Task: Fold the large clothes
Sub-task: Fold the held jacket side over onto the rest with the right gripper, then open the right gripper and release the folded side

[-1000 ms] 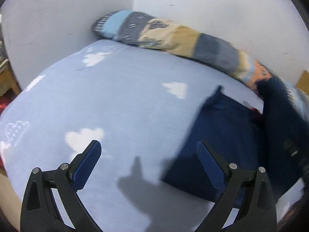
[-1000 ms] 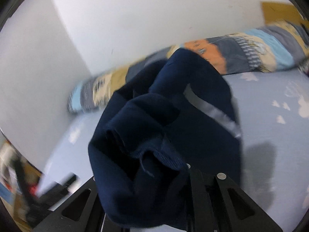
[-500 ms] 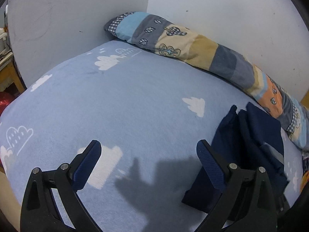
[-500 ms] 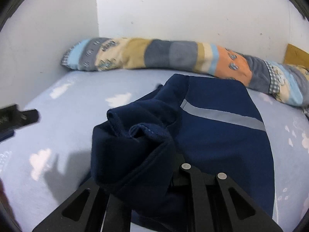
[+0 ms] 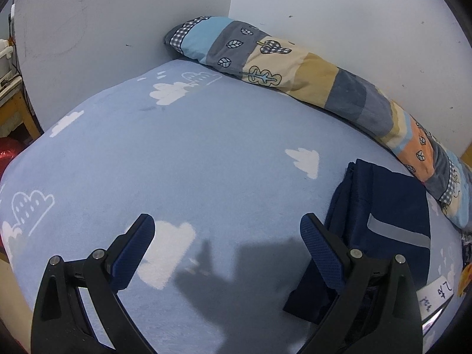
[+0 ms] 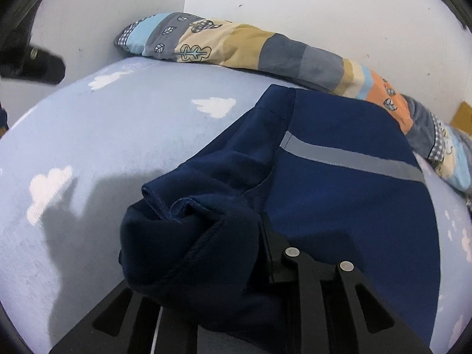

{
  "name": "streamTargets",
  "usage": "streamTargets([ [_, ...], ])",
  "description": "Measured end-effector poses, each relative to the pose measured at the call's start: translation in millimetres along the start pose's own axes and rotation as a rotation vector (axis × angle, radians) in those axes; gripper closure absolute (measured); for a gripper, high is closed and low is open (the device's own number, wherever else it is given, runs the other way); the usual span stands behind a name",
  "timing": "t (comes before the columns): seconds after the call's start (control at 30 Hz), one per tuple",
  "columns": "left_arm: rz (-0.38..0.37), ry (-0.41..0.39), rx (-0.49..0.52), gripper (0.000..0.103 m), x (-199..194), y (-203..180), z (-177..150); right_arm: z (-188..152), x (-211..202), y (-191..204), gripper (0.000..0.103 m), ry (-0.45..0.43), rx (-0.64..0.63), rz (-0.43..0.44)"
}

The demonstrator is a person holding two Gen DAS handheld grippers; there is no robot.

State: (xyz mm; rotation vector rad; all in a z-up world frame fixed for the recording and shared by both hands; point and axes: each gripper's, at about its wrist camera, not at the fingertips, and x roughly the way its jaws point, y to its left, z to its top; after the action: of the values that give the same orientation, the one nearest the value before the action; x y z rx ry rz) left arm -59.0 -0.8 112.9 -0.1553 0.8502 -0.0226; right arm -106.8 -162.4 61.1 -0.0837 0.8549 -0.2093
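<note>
A navy garment [image 6: 339, 200] with a grey stripe lies folded on the light blue cloud-print bed sheet [image 6: 124, 135]. Its near edge is bunched up over my right gripper [image 6: 227, 230]. The jaws are opening with the cloth still between them, and the fabric hides the pads. In the left wrist view the same garment [image 5: 383, 206] lies to the right, just past the right finger. My left gripper [image 5: 225, 224] hovers open over the bare sheet [image 5: 206, 153] with nothing between its fingers.
A long patchwork bolster [image 5: 295, 62] lies along the white back wall behind the garment. Wooden furniture [image 5: 14, 109] stands off the bed's left side. A white paper label [image 5: 436, 295] sits at the bed's right edge. A black gripper part [image 6: 32, 62] shows at the far left.
My right gripper has come down and rolled level, laying the navy garment onto the bed. The garment now lies flatter. The left gripper has shifted sideways, away from the garment.
</note>
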Motion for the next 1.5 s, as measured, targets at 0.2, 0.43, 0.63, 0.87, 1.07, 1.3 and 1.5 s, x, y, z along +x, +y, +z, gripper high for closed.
streamTargets([
  [0.2,0.002,-0.004,-0.014,0.003,-2.3,3.3,1.8,1.1,-3.7,7.7,0.06,0.022,-0.048,0.012],
  [0.43,-0.002,-0.008,-0.022,0.003,-3.5,6.1,2.7,-5.9,-27.1,23.8,0.047,0.027,-0.122,0.062],
  [0.63,-0.002,-0.002,-0.056,0.003,-1.9,13.9,4.4,-8.5,-55.2,25.0,0.047,0.005,-0.153,0.165],
  [0.87,0.0,-0.006,-0.054,0.003,-2.1,13.4,4.8,16.2,-81.1,0.3,0.046,-0.143,-0.04,0.171],
  [1.07,-0.007,-0.004,-0.047,0.003,-1.6,8.5,5.2,13.0,-22.1,6.2,0.068,0.038,-0.018,0.229],
  [1.3,-0.033,-0.005,-0.025,0.003,-4.3,-2.8,4.2,13.2,-26.4,1.1,0.066,0.067,-0.038,0.272],
  [1.5,-0.055,0.008,0.023,0.003,-4.2,-13.6,1.5,1.8,-69.4,-55.6,0.067,0.007,0.039,0.295],
])
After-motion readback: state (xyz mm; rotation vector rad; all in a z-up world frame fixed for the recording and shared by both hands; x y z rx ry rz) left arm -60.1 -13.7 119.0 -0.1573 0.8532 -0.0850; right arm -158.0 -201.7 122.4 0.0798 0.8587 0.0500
